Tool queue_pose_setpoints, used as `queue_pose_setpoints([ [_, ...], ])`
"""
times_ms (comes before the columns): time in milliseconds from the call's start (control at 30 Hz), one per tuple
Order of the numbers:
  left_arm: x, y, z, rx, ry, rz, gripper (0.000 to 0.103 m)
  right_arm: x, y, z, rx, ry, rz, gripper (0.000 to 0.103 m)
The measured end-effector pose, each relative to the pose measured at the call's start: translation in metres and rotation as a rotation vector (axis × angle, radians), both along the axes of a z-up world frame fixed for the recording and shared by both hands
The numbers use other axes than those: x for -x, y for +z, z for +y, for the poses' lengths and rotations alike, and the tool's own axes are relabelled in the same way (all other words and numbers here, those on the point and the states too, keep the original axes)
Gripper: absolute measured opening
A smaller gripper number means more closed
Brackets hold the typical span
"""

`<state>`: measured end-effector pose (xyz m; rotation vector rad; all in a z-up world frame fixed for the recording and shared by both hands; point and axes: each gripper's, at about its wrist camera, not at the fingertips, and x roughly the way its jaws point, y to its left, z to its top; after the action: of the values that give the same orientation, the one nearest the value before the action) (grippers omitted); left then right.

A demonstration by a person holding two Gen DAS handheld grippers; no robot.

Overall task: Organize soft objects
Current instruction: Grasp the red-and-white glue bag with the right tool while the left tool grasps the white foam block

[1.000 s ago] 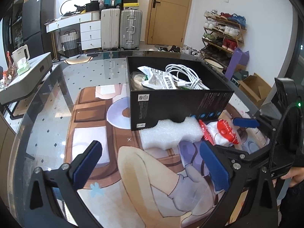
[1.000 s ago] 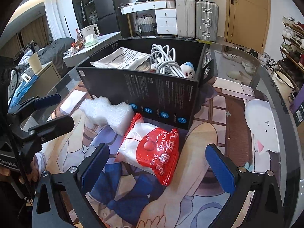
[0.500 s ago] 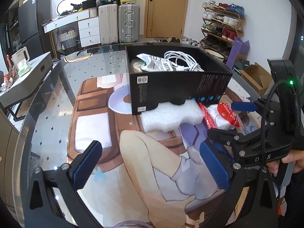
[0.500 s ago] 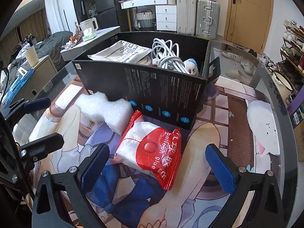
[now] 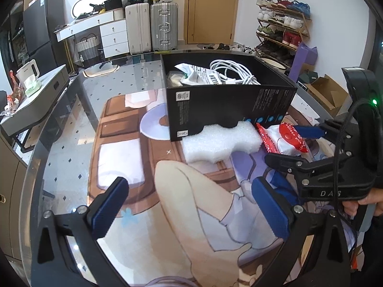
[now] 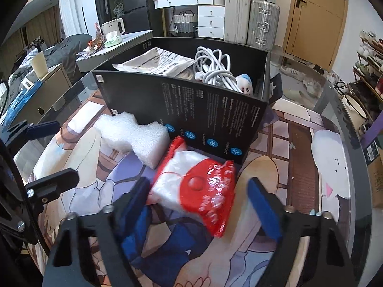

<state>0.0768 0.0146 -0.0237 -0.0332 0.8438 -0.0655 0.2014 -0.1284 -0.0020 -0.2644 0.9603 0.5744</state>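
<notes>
A red-and-white plastic bag (image 6: 198,184) lies on the printed mat against an open black box (image 6: 191,110). My right gripper (image 6: 199,198) straddles the bag and its jaws are closing. The left pad is at the bag's edge and the right pad stands just clear of it. A white foam block (image 6: 134,136) rests to the bag's left, touching the box. In the left wrist view, the foam block (image 5: 220,143) and the bag (image 5: 284,138) lie ahead and to the right. My left gripper (image 5: 190,205) hangs open over the mat with nothing between its fingers.
The black box (image 5: 227,110) holds a white cable (image 6: 213,67), a printed packet (image 6: 155,64) and a small plush doll (image 6: 245,85). The round glass table (image 5: 71,143) curves away close on both sides. A hand (image 5: 366,201) holds the right gripper's handle.
My right gripper's jaws have narrowed around the red-and-white bag, which lay between wide-open fingers before. The left gripper has stayed open and almost still.
</notes>
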Motion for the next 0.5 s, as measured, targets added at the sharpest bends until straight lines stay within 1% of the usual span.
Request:
queue_pose_setpoints([
  [33,-0.002,0.001,-0.001,0.005,-0.002,-0.002,0.103,0.001,0.001,0.000,-0.002,0.006,-0.003,0.070],
  [233,-0.016,0.001,-0.002,0.032,-0.008,0.000,0.103,0.004,0.004,-0.005,-0.016,0.018,-0.007,0.059],
  [333,-0.023,0.000,-0.004,0.030,-0.022,0.006,0.103,0.004,0.006,-0.010,-0.025,0.021,-0.016,0.057],
  [500,-0.033,-0.002,-0.006,0.044,-0.031,0.025,0.103,0.008,0.010,-0.019,-0.034,0.016,-0.025,0.057],
])
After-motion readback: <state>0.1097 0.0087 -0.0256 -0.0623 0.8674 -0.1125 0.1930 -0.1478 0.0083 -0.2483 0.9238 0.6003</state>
